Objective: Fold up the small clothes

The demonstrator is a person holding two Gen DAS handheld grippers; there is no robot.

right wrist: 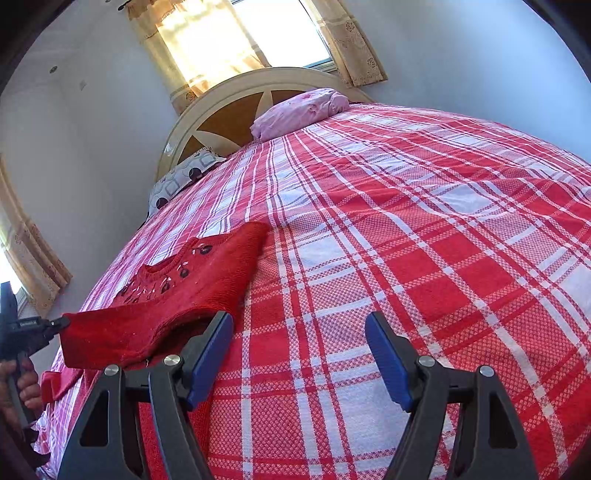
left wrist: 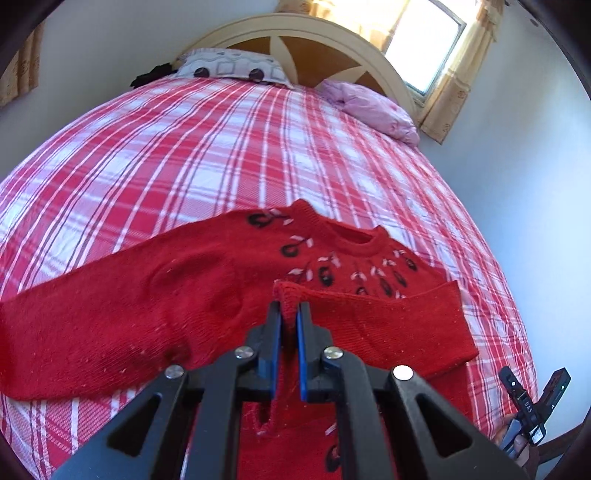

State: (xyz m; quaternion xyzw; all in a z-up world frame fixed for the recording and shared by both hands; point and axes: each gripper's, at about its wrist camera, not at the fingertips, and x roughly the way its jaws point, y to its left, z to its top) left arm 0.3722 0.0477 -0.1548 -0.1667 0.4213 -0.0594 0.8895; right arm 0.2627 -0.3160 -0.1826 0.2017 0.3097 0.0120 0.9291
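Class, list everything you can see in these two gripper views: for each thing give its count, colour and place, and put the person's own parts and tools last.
sweater: one, red with dark motifs, flat on the bedspread, one sleeve folded across the body
bedspread: one, red and white plaid, covering the bed
pillows: two, one pink, one grey patterned, at the headboard
headboard: one, cream and brown, against the wall
window: one, bright, behind the headboard
curtains: beige, flanking the window
left gripper: black, blue pads, shut on the sleeve cuff
right gripper: black, blue pads, open beside the sweater
hand: one, holding the left gripper
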